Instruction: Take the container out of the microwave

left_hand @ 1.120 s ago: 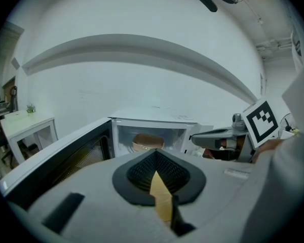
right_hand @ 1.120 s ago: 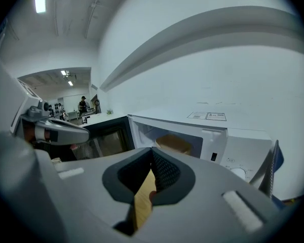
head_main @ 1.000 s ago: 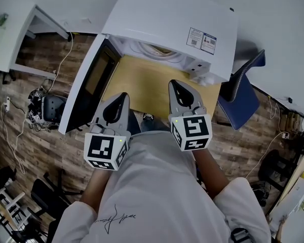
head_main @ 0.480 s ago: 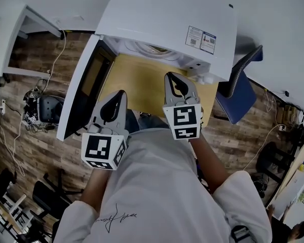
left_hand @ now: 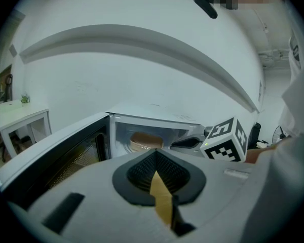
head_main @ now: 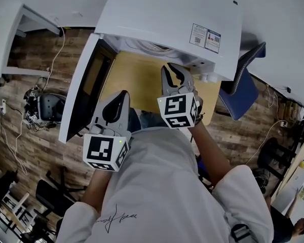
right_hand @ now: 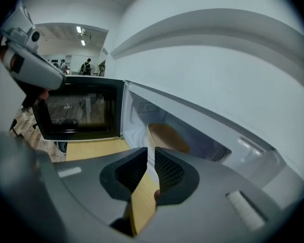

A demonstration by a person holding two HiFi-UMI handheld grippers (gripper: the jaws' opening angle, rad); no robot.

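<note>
Container (left_hand: 146,142), one by my count, a round brown tub, sits inside the single white microwave (head_main: 167,14), whose door (head_main: 86,85) stands swung open toward 9 o'clock. I have two grippers over the yellow surface (head_main: 142,85): the left gripper (head_main: 122,95) at 7 o'clock with jaws together and empty, and the right gripper (head_main: 173,71) at the cavity mouth, its jaws just opened with nothing between them. Wood-plank floor (head_main: 30,146) lies all round, with one blue chair (head_main: 243,92) at 3 o'clock and one white table (head_main: 20,19) at 10 o'clock.
</note>
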